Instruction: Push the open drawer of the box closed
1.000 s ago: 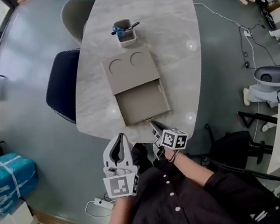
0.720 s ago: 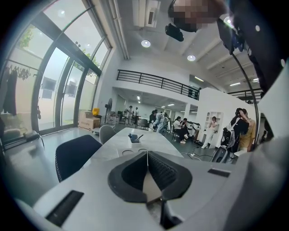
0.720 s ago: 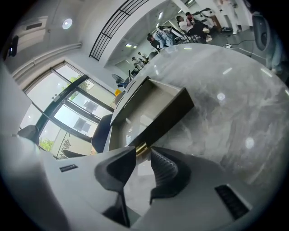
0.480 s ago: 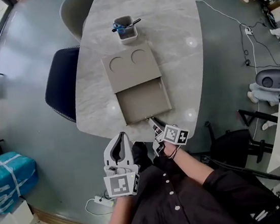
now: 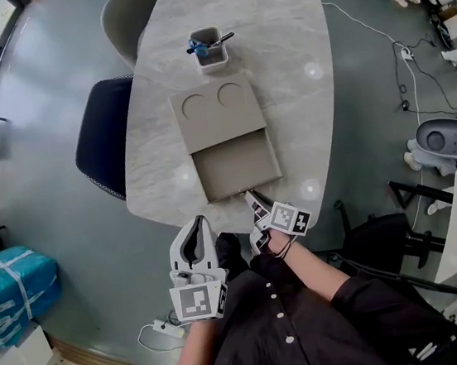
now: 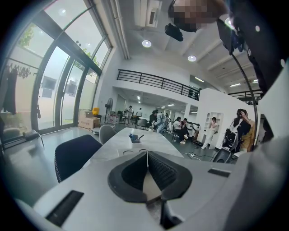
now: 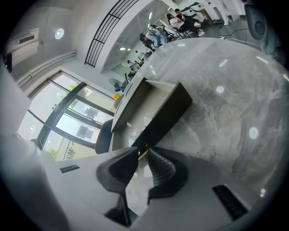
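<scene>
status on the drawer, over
Left tongs shut, empty, held back. Right tongs pinching knob of drawer. It's open, nothing blocking.

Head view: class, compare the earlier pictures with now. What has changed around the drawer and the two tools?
The right tool crept slightly forward to the front of the open drawer, with its tips closed on the small brass pull. The drawer has not slid in yet. The box and the left tool, shut and empty, stayed put.

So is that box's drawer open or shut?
Open: the drawer sticks out of the box, its empty inside showing, with the right tongs at its front.
</scene>
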The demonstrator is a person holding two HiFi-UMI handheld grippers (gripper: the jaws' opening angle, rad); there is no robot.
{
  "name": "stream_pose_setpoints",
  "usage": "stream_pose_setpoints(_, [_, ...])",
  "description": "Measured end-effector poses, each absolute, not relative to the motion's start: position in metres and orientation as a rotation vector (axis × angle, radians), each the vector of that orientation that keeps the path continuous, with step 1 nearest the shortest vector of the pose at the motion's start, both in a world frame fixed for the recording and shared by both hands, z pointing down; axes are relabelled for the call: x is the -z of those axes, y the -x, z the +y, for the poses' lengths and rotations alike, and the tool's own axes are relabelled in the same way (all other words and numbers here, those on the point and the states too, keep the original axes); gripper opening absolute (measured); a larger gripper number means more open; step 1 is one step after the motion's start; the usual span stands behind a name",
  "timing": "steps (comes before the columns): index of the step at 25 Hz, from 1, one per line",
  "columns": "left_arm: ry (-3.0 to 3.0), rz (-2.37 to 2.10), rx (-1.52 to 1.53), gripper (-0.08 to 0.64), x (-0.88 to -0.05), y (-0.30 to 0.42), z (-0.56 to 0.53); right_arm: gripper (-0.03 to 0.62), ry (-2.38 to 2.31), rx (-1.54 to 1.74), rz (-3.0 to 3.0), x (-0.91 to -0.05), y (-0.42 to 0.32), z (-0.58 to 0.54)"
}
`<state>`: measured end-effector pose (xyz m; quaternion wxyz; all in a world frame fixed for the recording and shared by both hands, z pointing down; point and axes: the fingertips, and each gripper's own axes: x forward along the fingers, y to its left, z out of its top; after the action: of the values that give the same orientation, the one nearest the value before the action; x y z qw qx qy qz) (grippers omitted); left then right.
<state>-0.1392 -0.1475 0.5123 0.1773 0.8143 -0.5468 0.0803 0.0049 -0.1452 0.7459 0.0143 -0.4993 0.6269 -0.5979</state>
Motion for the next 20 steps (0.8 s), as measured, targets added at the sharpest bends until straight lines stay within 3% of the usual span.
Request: stream_pose_setpoints(20, [-2.304,-1.522,-0.257,0.017,-0.523,0.132,-0.160,0.066,1.539,1.816,1.965,-0.744,0.001,-0.219])
